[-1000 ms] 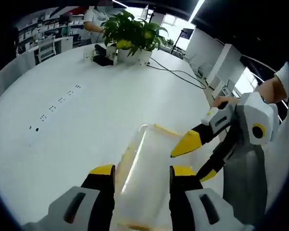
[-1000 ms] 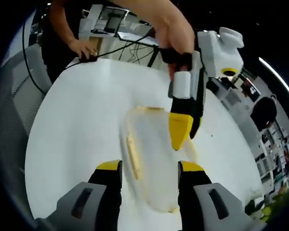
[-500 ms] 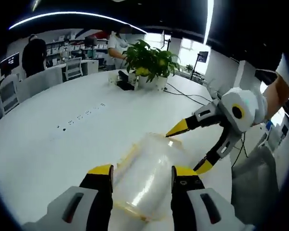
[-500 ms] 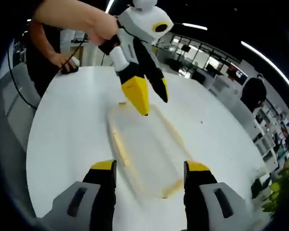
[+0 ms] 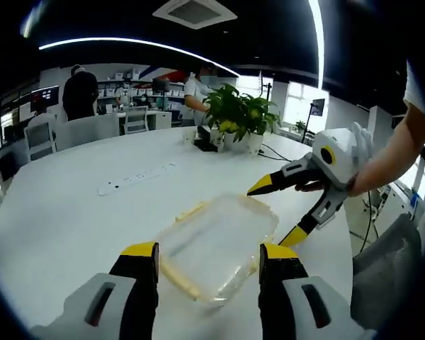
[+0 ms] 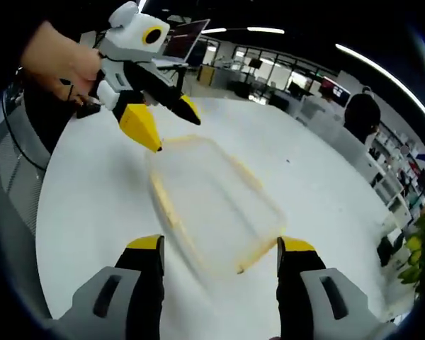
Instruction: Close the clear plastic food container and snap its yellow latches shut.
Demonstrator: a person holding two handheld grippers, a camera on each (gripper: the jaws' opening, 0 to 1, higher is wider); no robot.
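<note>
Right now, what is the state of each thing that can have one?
Container: lid on, flat on the table, nothing gripping it.
Latches: too blurred to tell whether snapped.
Left gripper: open, empty, above the container.
Right gripper: open, empty.

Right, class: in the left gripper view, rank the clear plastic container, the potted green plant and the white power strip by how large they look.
1. Clear plastic container, largest, though nearest the camera.
2. Potted green plant.
3. White power strip, smallest; it lies farther back, so true sizes stay unsure.
</note>
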